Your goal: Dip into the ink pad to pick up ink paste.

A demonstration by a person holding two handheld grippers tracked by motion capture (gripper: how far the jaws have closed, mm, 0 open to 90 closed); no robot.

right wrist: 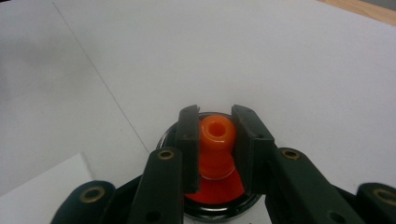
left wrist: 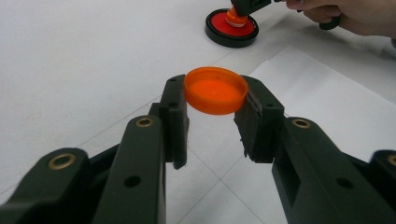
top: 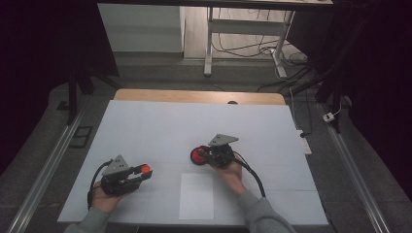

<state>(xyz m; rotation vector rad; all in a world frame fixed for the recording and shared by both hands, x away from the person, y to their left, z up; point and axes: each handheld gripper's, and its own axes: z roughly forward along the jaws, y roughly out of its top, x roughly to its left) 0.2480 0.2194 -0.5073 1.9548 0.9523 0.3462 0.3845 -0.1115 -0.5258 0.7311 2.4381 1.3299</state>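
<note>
White matte tabletop [top: 155,126] carries a flat paper sheet [top: 196,195], the left gripper [left wrist: 215,116] clamping a round orange plastic cap [left wrist: 215,89], the right gripper [right wrist: 215,148] clamping a glossy orange nozzle [right wrist: 216,140] on a black-rimmed red disc [top: 197,156].

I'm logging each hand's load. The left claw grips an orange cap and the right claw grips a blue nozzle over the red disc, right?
Not quite: the nozzle is orange, not blue, as the right gripper view shows. The rest holds: left claw grips the orange cap, right claw over the red disc.

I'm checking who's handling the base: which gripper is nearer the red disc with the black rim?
Right. The right gripper is over the red disc, clamping its orange spout; the left gripper is apart, holding the orange cap.
</note>
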